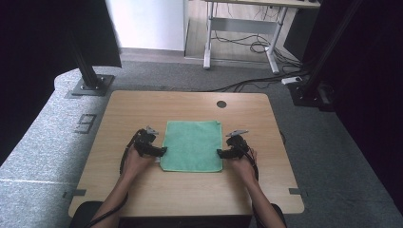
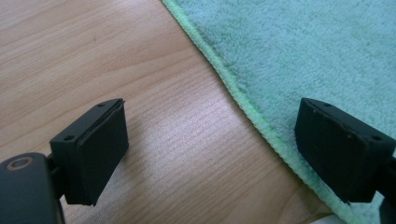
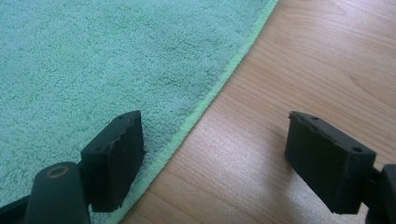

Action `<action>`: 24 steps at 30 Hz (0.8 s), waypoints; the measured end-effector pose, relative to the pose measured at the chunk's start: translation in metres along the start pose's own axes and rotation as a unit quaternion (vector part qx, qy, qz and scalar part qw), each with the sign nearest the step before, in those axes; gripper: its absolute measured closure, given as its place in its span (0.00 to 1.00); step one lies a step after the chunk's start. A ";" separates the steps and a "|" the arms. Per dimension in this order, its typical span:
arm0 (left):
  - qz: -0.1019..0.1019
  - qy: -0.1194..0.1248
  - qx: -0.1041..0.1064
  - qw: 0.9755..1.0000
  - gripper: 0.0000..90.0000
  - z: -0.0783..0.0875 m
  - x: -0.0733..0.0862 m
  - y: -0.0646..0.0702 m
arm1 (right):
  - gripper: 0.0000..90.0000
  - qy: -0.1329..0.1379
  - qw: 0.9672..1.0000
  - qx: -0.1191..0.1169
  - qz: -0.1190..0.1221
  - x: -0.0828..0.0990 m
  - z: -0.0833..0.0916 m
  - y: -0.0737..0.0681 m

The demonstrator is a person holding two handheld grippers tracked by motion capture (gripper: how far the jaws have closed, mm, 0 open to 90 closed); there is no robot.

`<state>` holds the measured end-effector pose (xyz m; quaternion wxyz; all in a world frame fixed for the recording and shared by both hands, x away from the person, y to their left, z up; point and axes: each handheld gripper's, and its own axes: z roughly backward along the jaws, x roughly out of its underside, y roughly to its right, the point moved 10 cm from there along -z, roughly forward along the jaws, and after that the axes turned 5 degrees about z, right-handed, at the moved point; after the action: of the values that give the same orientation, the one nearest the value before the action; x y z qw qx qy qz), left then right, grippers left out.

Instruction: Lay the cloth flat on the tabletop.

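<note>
A square green terry-cloth towel [image 1: 192, 145] lies flat and spread out near the middle of the light wooden table [image 1: 142, 107], its bright stitched hem [image 2: 243, 100] lying straight on the wood. The person brings one tool to each side of it: the left gripper [image 1: 161, 151] sits at the towel's left edge near the front corner, and the right gripper [image 1: 221, 153] mirrors it at the right edge. Both sets of jaws stand wide and hold nothing. In each gripper view one jaw hangs over the cloth and the other over bare wood, so the hem runs between them. That straddling stance suggests both edges are meant to be pinched together, probably to lift or fold the towel evenly rather than drag one side.
</note>
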<state>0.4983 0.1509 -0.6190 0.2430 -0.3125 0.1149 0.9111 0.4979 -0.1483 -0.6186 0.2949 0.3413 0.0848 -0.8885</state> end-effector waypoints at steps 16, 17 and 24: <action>-0.012 0.015 0.032 0.999 0.12 0.033 0.008 0.013 | 0.15 0.029 0.999 -0.019 0.012 -0.001 0.022 -0.006; -0.011 0.016 0.034 0.999 0.12 0.036 0.010 0.014 | 0.15 0.030 0.999 -0.024 0.013 0.000 0.027 -0.008; -0.027 0.024 0.032 0.999 0.08 0.057 0.022 0.019 | 0.08 0.034 0.999 -0.033 0.012 0.007 0.041 -0.011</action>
<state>0.4443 0.1635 -0.5876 0.2750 -0.3292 0.1416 0.8922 0.4650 -0.1569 -0.5928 0.3133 0.3621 0.1200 -0.8697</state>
